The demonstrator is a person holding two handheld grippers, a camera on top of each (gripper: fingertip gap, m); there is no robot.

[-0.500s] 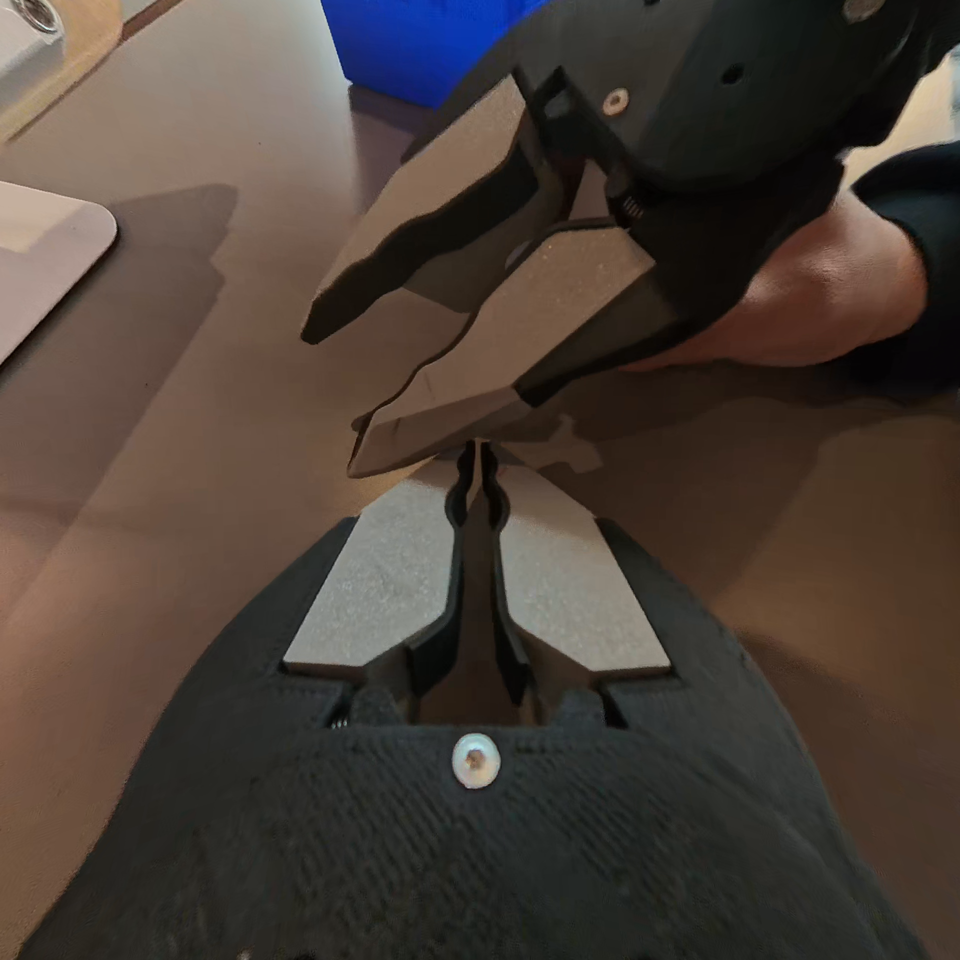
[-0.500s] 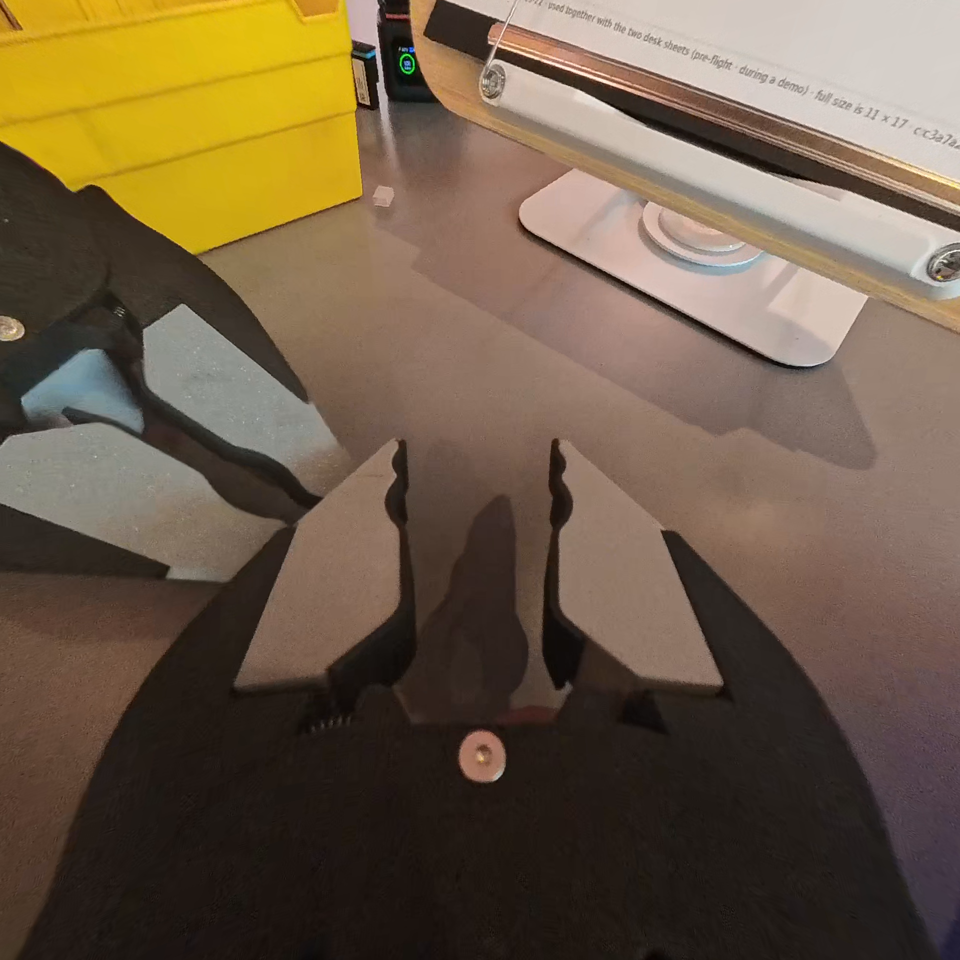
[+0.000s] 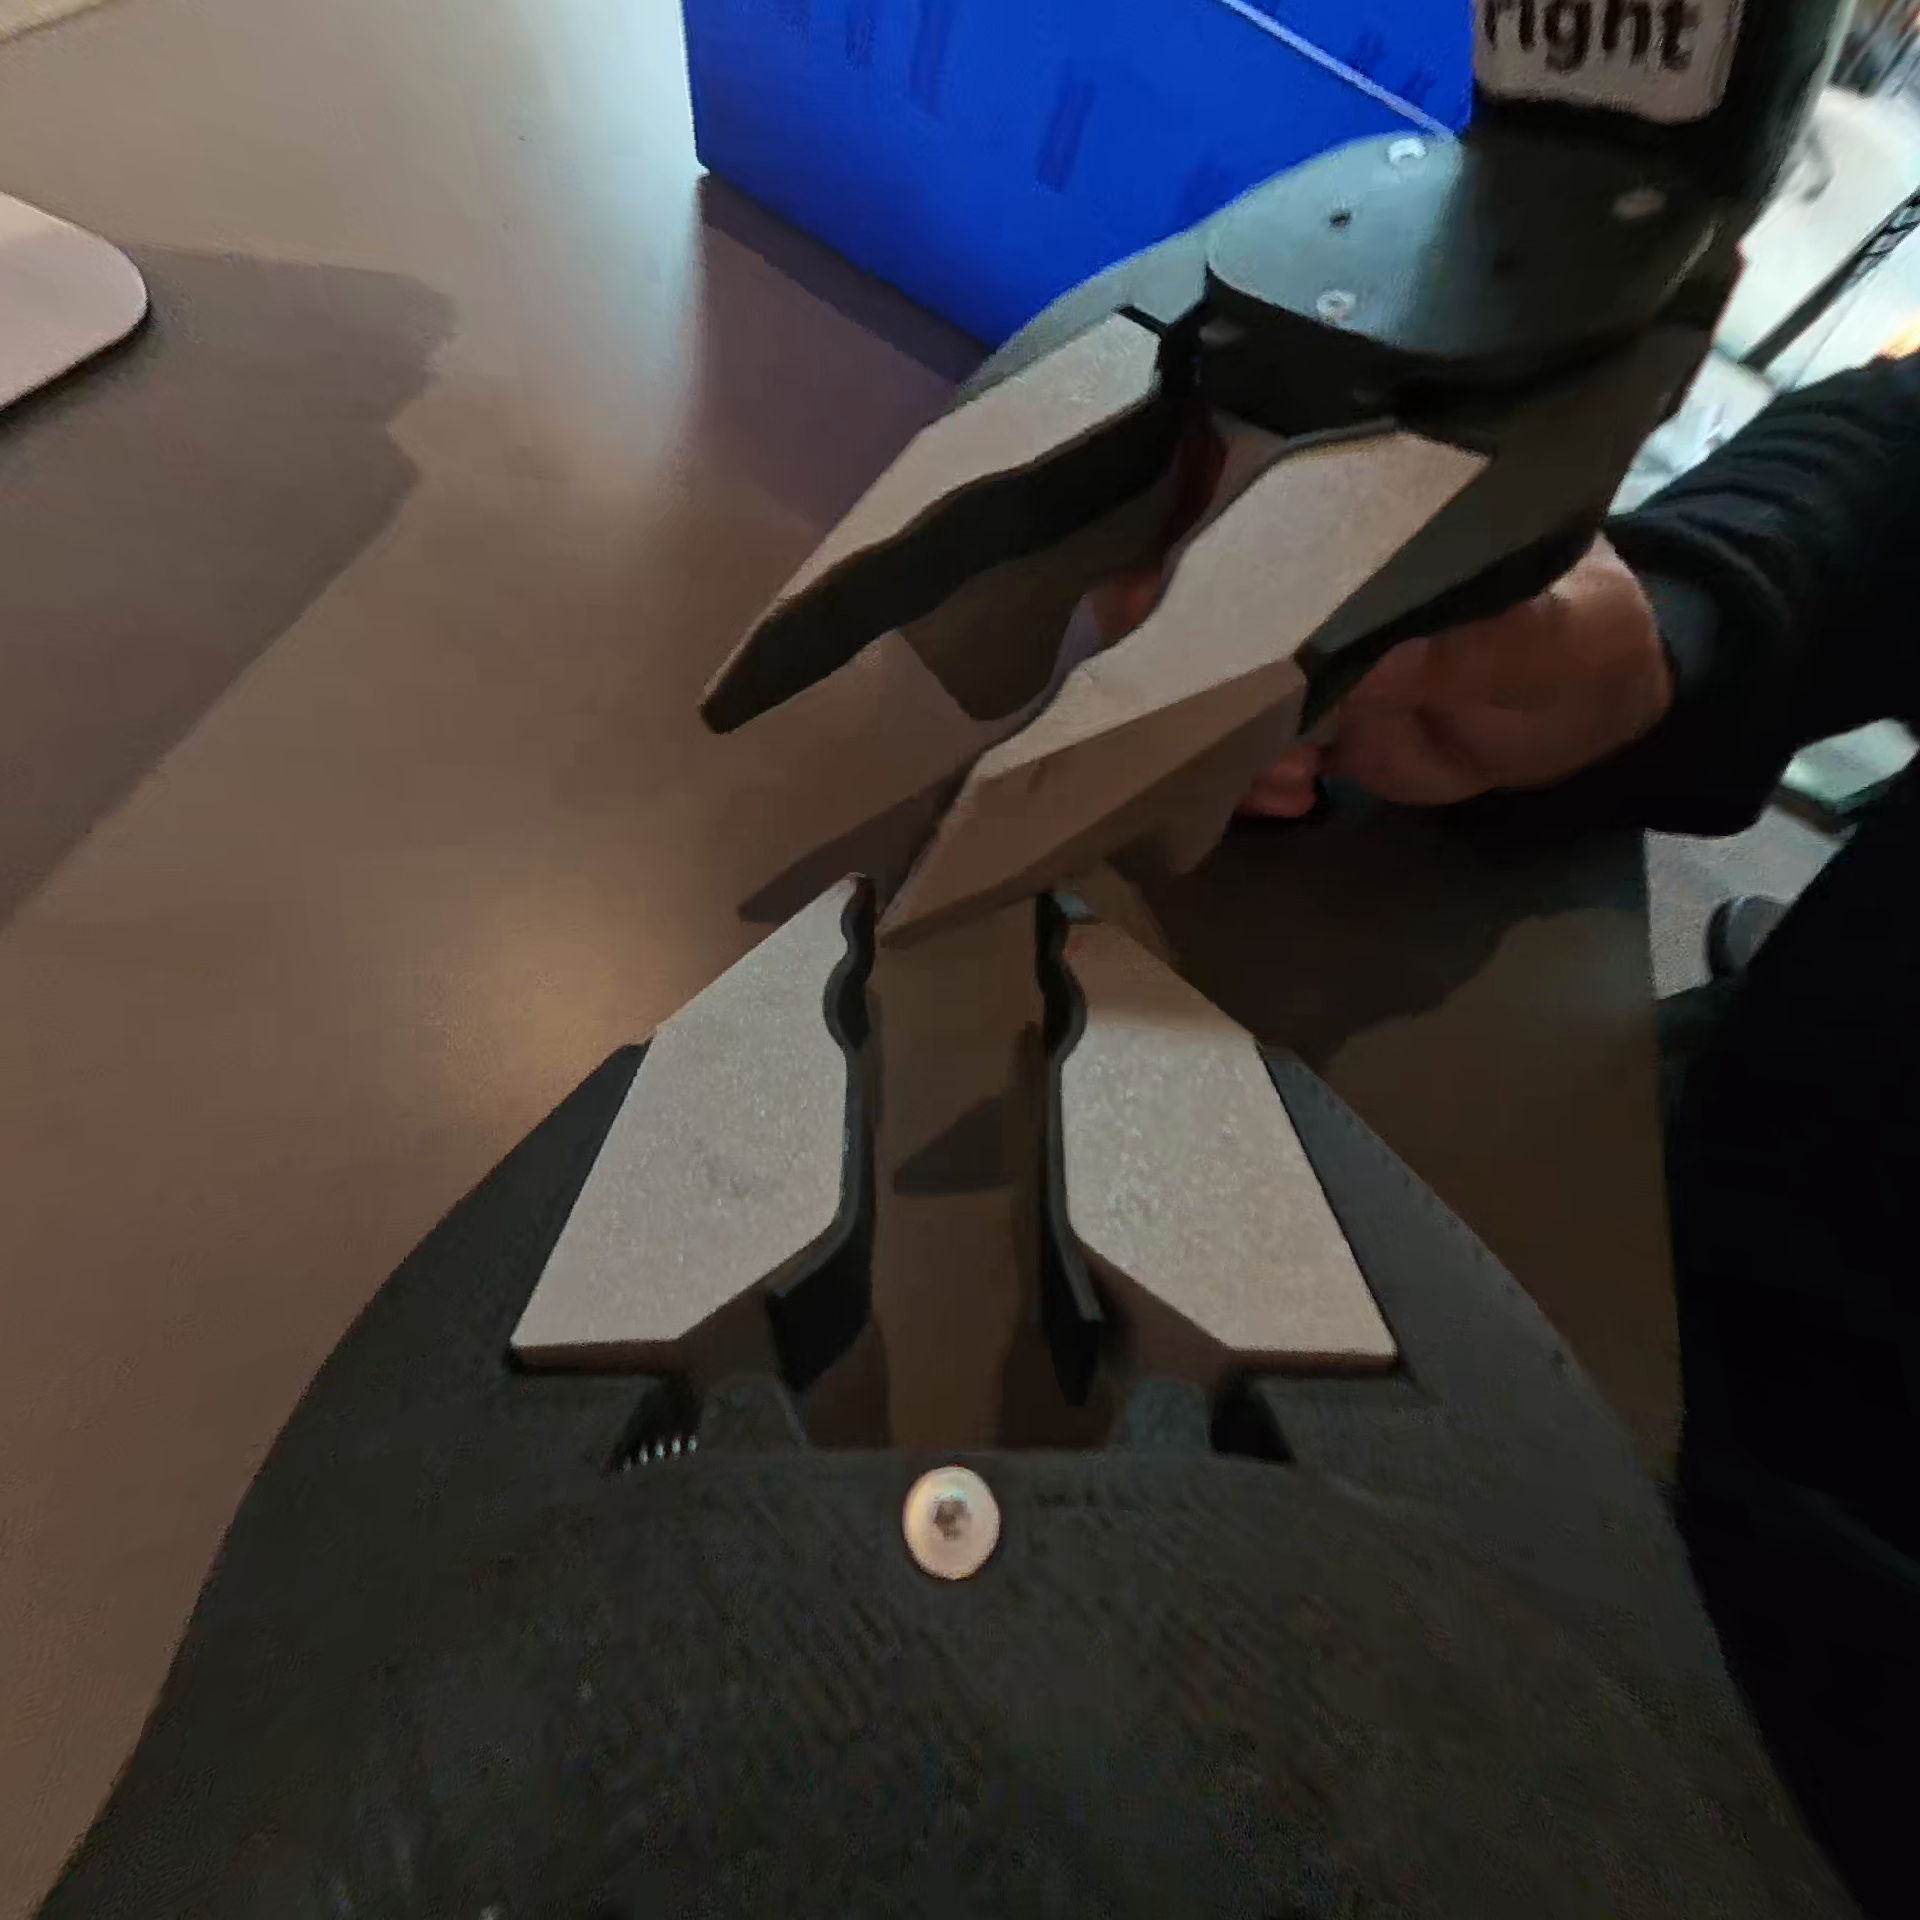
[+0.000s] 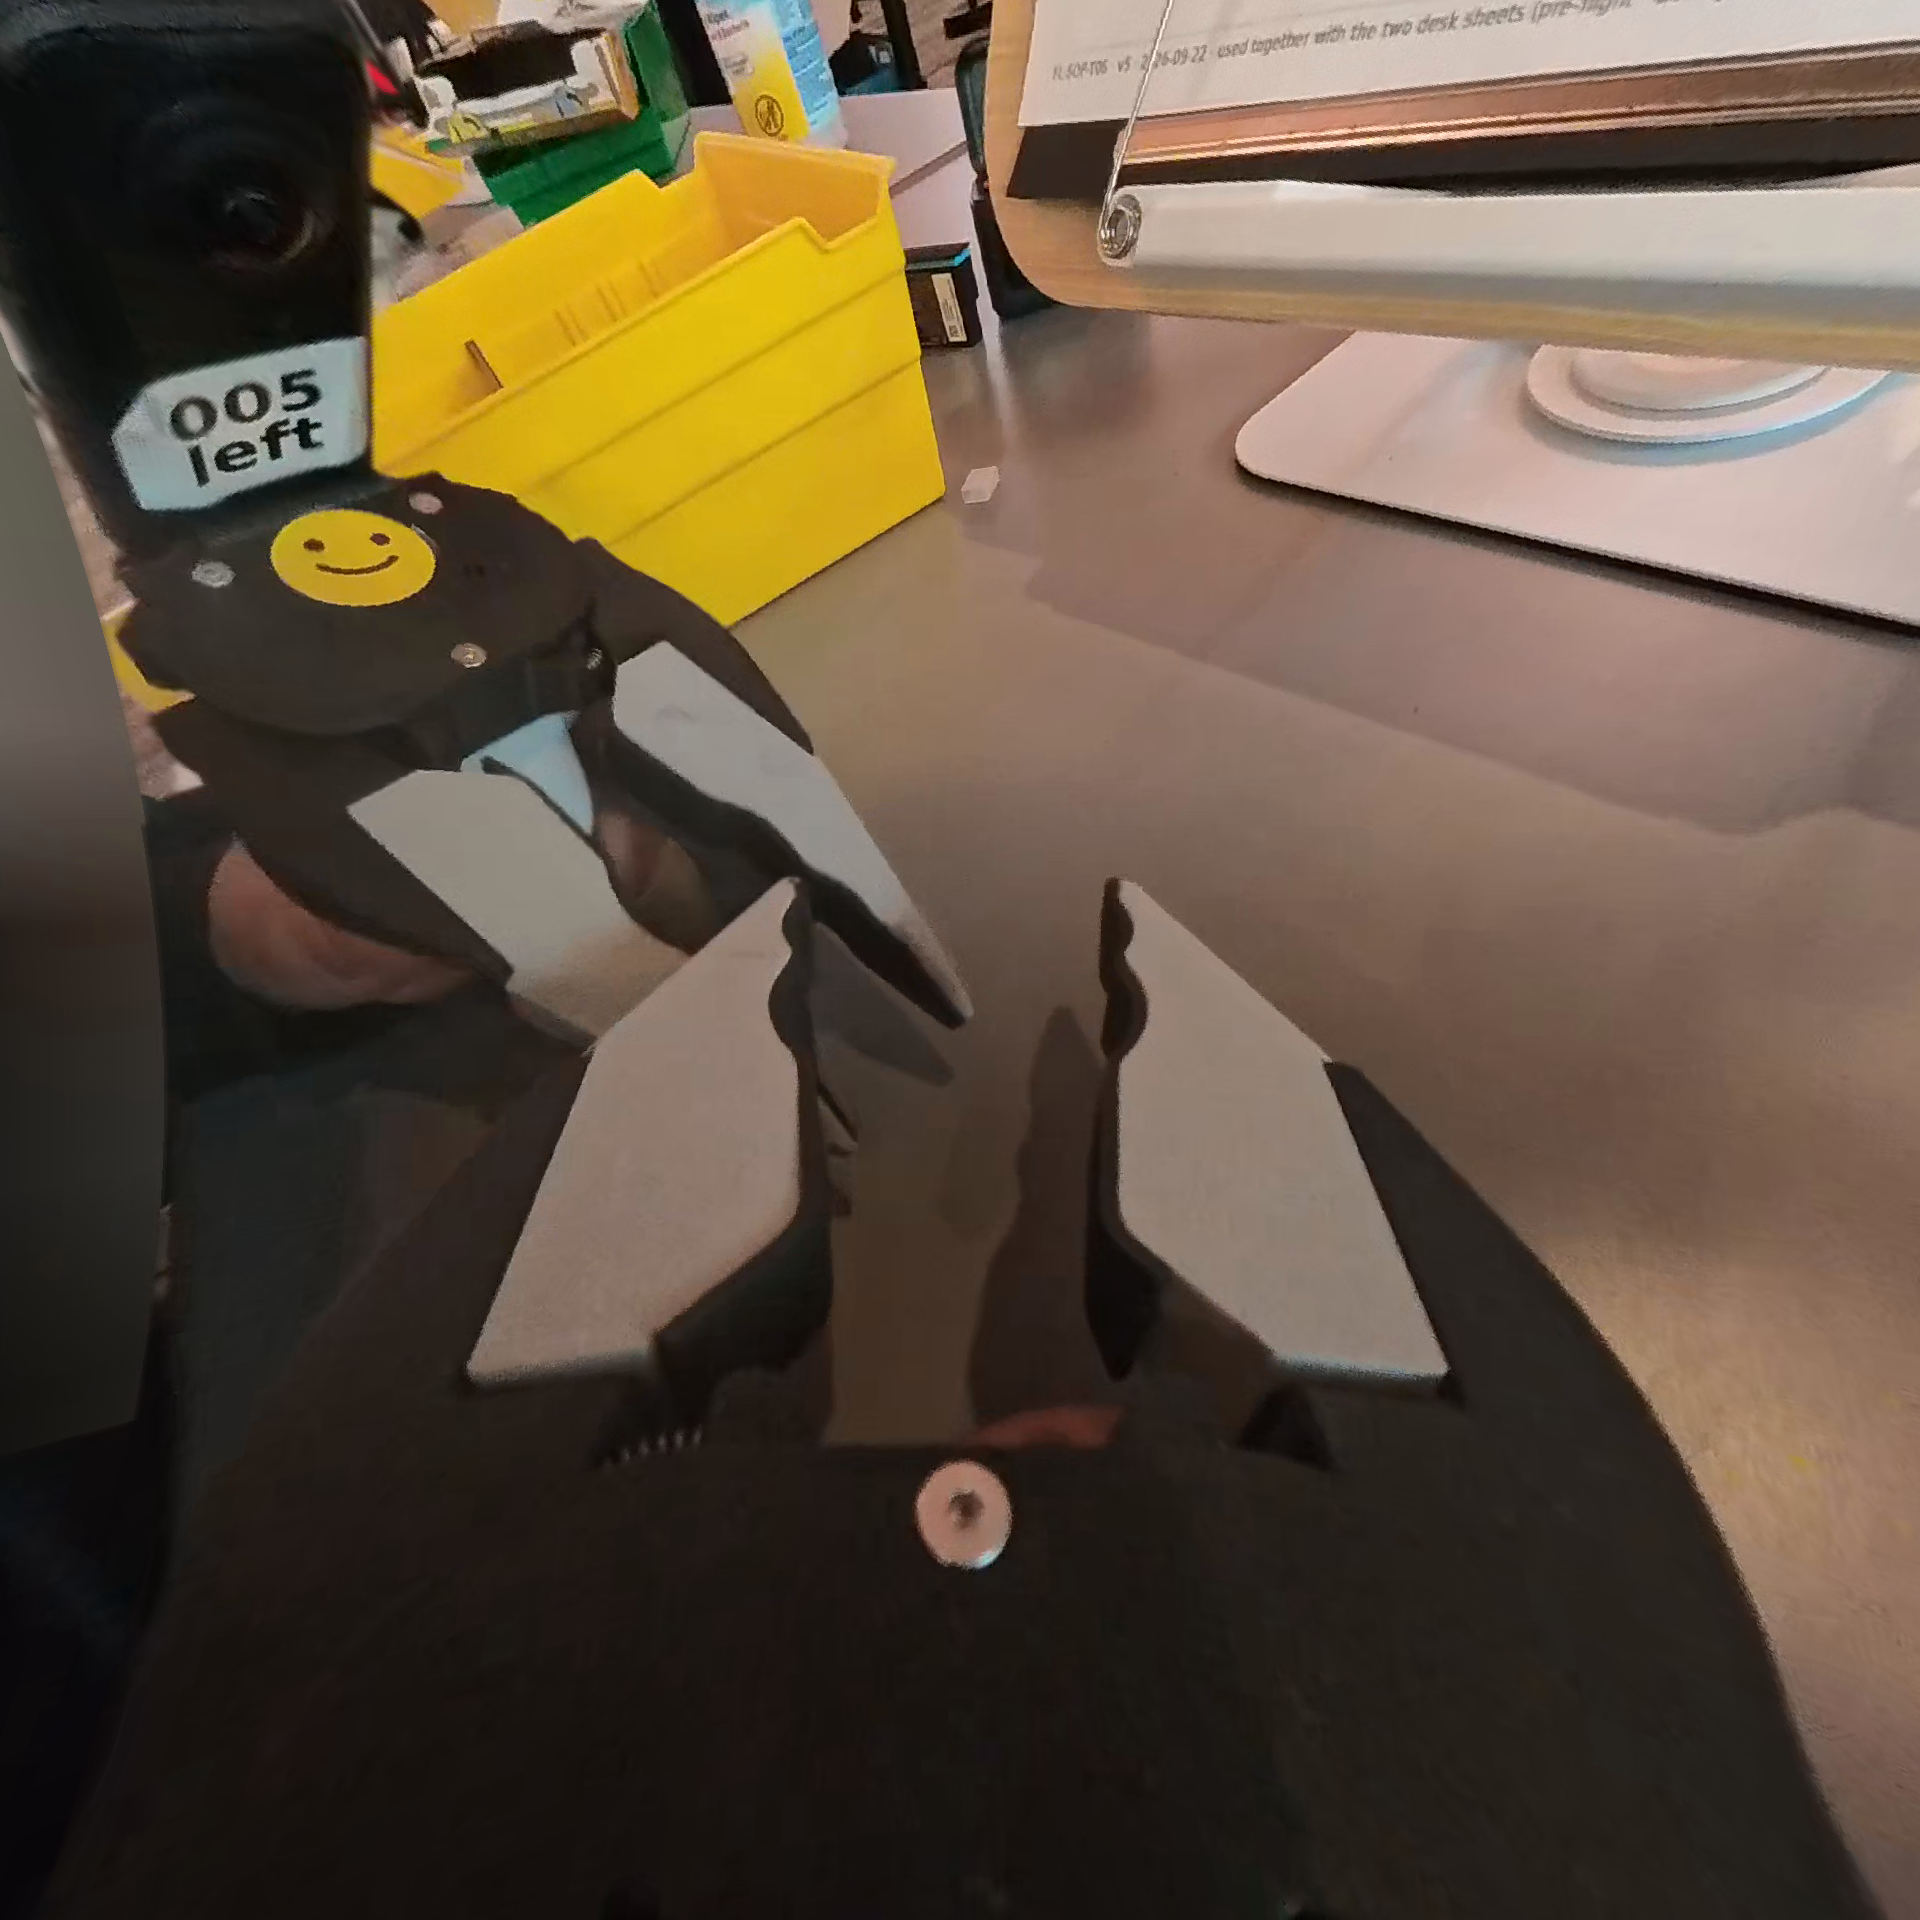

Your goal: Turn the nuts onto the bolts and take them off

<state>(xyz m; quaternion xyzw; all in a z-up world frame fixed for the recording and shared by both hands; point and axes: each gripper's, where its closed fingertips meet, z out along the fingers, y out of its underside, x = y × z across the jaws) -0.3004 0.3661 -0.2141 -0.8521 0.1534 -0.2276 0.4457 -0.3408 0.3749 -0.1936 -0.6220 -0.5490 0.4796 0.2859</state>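
Note:
No nut or bolt shows in either view. My left gripper [image 3: 956, 909] is open and empty, low over the brown table [image 3: 364, 883]. My right gripper [image 3: 810, 821] comes in from the upper right, tilted down. It is open, and its lower fingertip sits just past my left gripper's tips. In the right wrist view my right gripper [image 4: 954, 899] is open and empty. One finger [image 4: 758, 800] of the left gripper crosses in from the left behind the right gripper's left finger. A hand [image 3: 1486, 686] holds the right gripper.
A blue bin [image 3: 1039, 125] stands behind the right gripper. A yellow bin [image 4: 675, 416] stands at the back left, with a green bin [image 4: 592, 156] behind it. A white stand base [image 4: 1558, 468] carries a tilted board with paper [image 4: 1455, 125] at the right. My two grippers' fingertips are within a few centimetres of each other.
My left gripper's jaws, almost closed before, have opened. Both views have tilted up, so more of each other gripper's body shows. The right gripper stays open.

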